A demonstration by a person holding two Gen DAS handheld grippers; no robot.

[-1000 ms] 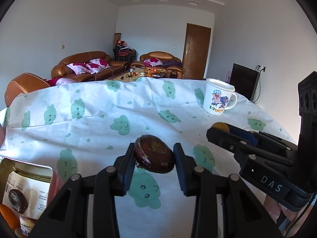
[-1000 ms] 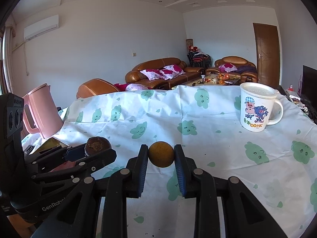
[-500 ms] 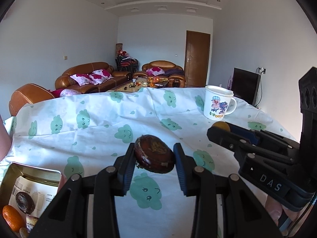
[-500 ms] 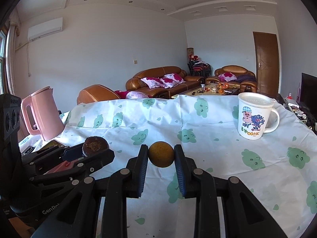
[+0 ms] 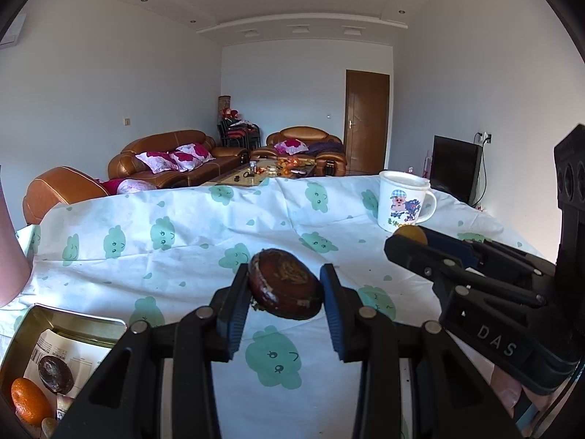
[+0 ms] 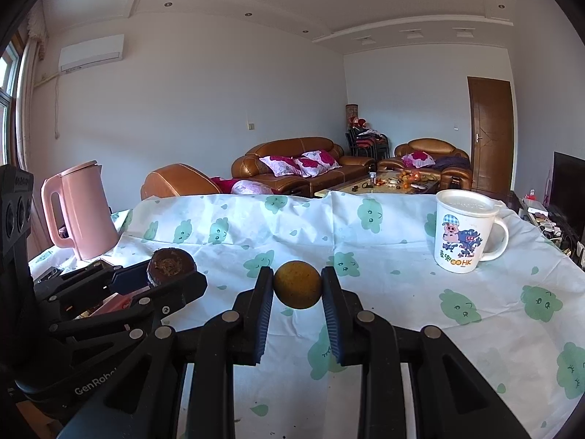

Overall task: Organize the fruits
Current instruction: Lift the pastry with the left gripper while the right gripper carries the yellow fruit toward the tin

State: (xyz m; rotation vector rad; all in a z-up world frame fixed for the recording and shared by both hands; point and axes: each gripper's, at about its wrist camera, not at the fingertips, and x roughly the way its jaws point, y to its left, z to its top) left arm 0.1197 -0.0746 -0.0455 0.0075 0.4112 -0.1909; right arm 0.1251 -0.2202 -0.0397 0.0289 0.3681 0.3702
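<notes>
My left gripper (image 5: 285,289) is shut on a dark brown round fruit (image 5: 285,289) and holds it above the table. It also shows at the left of the right wrist view (image 6: 170,265). My right gripper (image 6: 297,290) is shut on a small yellow-orange fruit (image 6: 297,290), which peeks out in the left wrist view (image 5: 411,235). A metal tin (image 5: 75,320) at the lower left holds an orange fruit (image 5: 29,400) and another dark fruit (image 5: 55,373).
A white cartoon mug (image 6: 462,232) stands at the back right of the table. A pink kettle (image 6: 80,212) stands at the back left. The table has a white cloth (image 6: 384,256) with green prints. Sofas lie beyond.
Both grippers have risen and tilted up with their fruits held. More of the tin, the ceiling and the kettle have come into view.
</notes>
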